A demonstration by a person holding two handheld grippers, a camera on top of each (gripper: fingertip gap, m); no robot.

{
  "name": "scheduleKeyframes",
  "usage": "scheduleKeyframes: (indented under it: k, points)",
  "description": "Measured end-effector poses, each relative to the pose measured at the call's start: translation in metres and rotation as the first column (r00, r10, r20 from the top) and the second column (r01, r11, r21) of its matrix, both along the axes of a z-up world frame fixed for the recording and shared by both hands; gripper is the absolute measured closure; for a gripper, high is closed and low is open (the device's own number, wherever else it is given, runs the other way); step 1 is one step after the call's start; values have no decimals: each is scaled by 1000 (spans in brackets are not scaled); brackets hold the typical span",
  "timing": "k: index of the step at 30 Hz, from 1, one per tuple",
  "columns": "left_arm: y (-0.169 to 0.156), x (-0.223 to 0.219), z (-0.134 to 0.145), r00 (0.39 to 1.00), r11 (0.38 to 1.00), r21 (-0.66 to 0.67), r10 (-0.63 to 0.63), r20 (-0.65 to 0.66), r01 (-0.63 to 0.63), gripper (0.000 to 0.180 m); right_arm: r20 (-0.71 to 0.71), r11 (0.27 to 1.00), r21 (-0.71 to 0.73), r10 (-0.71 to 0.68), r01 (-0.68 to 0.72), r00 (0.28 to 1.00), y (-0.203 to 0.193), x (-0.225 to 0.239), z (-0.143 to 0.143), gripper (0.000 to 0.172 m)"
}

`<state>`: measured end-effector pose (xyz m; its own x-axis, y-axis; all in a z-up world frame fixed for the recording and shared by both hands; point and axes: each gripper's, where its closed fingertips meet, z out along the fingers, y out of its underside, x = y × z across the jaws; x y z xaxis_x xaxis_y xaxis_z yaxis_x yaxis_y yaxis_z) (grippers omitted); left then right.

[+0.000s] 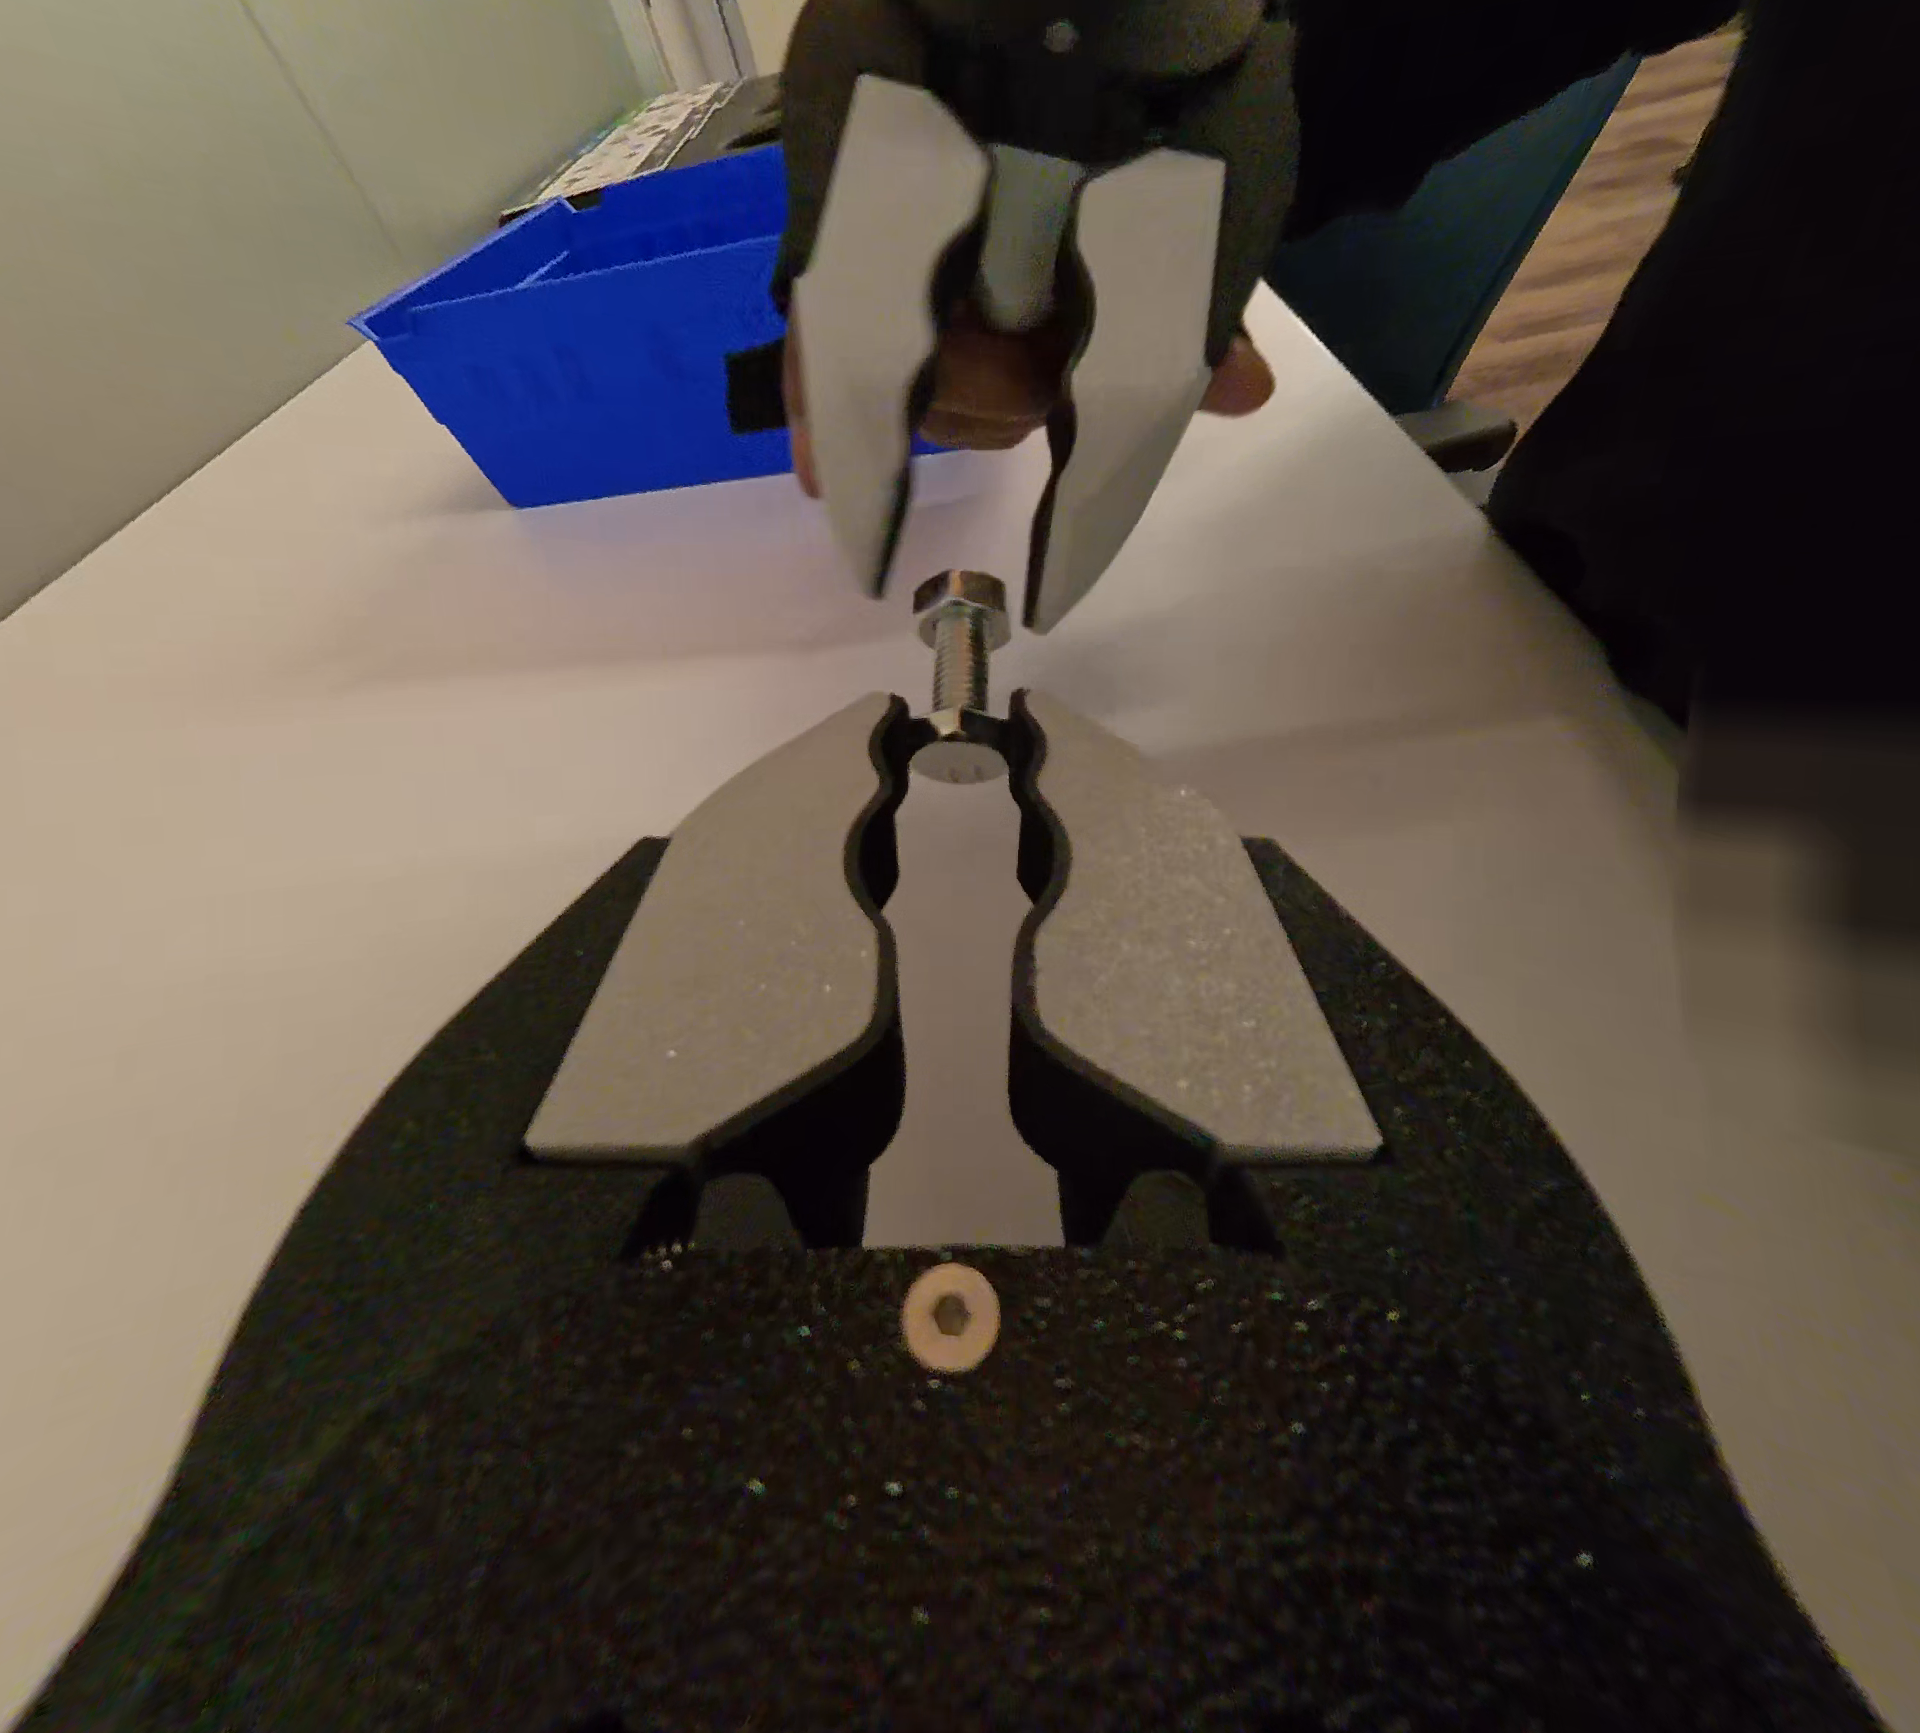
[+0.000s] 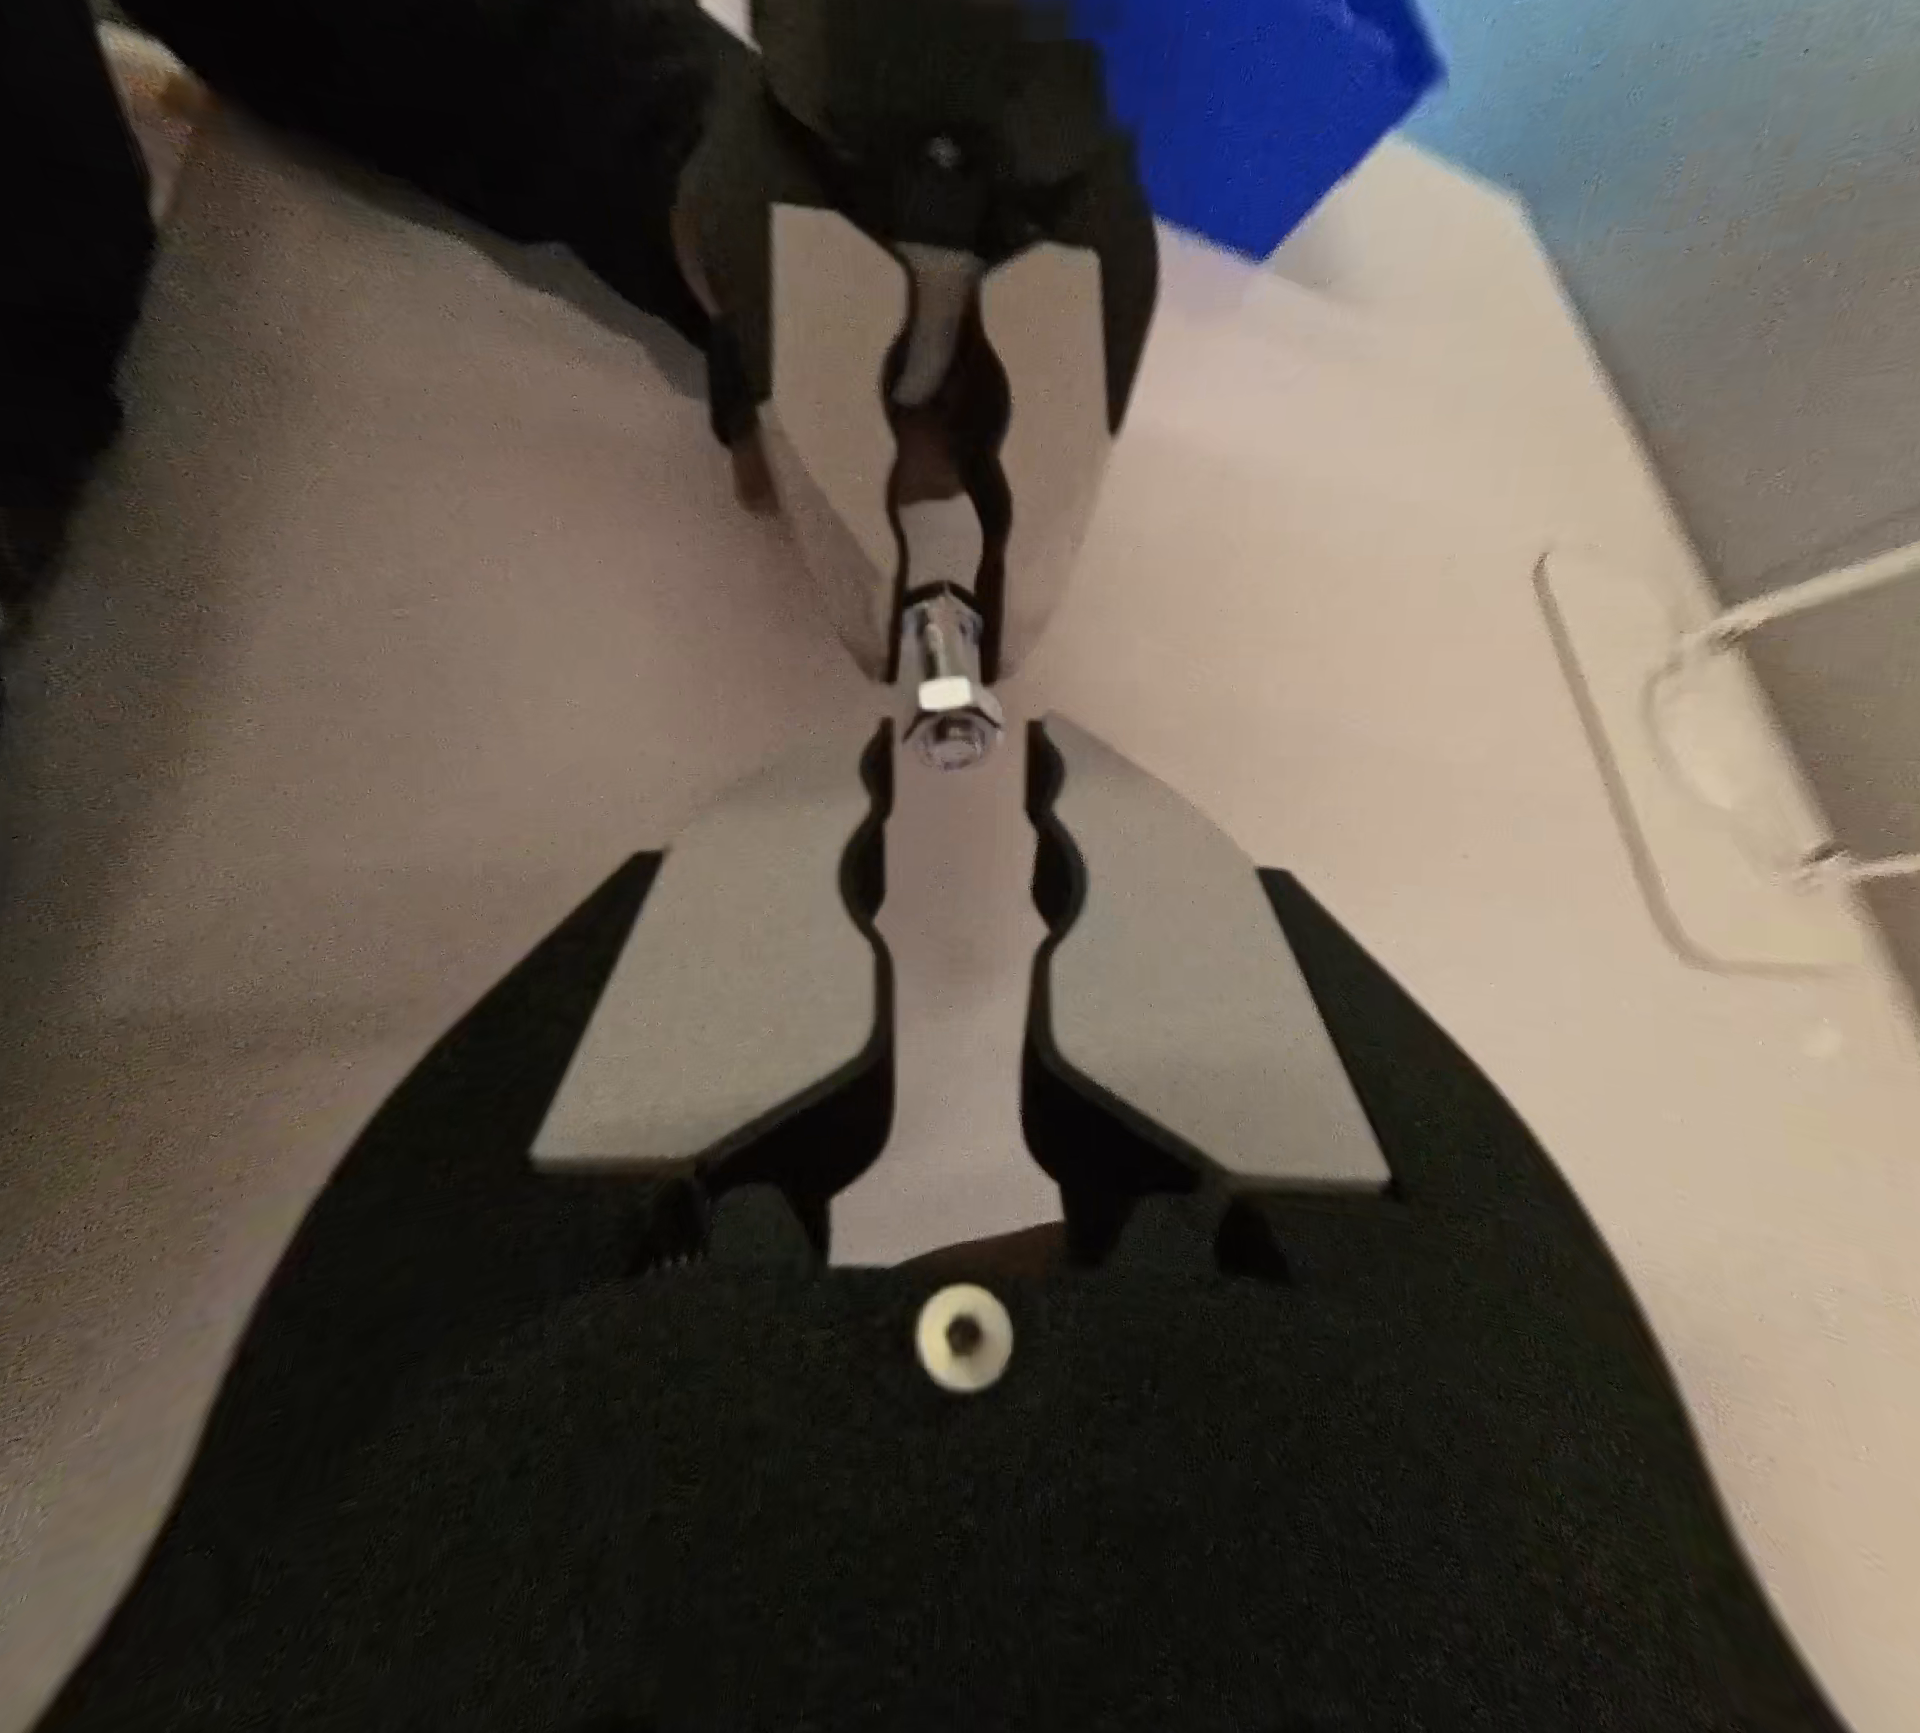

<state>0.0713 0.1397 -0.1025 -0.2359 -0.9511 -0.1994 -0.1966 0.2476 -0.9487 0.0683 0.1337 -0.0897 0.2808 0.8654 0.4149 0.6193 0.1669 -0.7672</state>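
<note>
Above the white counter (image 1: 312, 852), left gripper (image 1: 957, 715) fingers pinch a bolt (image 1: 954, 665) by its head, while right gripper (image 2: 957, 727) fingers flank its nut (image 2: 940, 696) spread, so a nudge could knock it askew

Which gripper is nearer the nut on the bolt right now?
Right. The right gripper has its open fingers either side of the nut, apart from it. The left gripper grips the bolt by its head, at the opposite end.
</note>
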Motion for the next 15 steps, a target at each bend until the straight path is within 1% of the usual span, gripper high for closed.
scheduleKeyframes:
  k: [1,2,3,4,5,6,7,8,9,10,11,12,13,14,15]
  points:
    - [-2,0,0,1000,1000,-7,-10,-4,10,163,30,998,64,17,-19,999,-2,-2,0,153]
    - [-2,0,-1,1000,1000,-8,-10,-7,10,163,68,995,94,16,-22,998,-1,-3,-2,154]
    - [-2,0,-1,1000,1000,-8,-9,-10,9,163,91,996,83,10,-18,996,0,-2,-5,154]
    - [-2,0,-2,1000,1000,-2,-10,-12,10,163,88,1000,26,0,-2,996,0,-1,-9,154]
    - [-3,1,-3,1000,1000,19,-7,-18,8,163,66,996,-84,-21,26,998,-1,0,-14,154]
    - [-5,1,-6,1000,998,56,-13,-26,14,163,30,967,-247,-53,59,998,-4,0,-19,155]
    - [-9,2,-8,999,994,103,-25,-32,28,163,-19,897,-432,-106,88,994,-7,0,-23,155]
    - [-13,2,-12,999,988,149,-39,-38,44,163,-70,785,-611,-179,99,981,-10,-1,-26,155]
    - [-17,2,-14,997,981,184,-56,-44,63,163,-112,643,-762,-255,82,960,-13,-1,-27,156]
    - [-21,3,-14,997,976,206,-65,-40,72,163,-159,514,-857,-319,30,934,-13,-1,-24,158]
    - [-22,4,-14,997,975,211,-62,-38,69,163,-233,434,-899,-356,-61,905,-13,-2,-17,165]
    - [-20,5,-14,998,977,205,-51,-43,58,163,-320,408,-899,-370,-156,872,-12,-4,-6,167]
    - [-17,5,-14,998,979,195,-42,-51,52,163,-366,430,-883,-377,-189,851,-9,-3,0,159]
    - [-15,4,-13,998,983,180,-35,-44,42,163,-384,487,-855,-366,-177,848,-6,-1,1,151]
    - [-14,3,-10,999,988,153,-31,-30,36,163,-386,566,-813,-343,-139,856,-2,2,1,142]
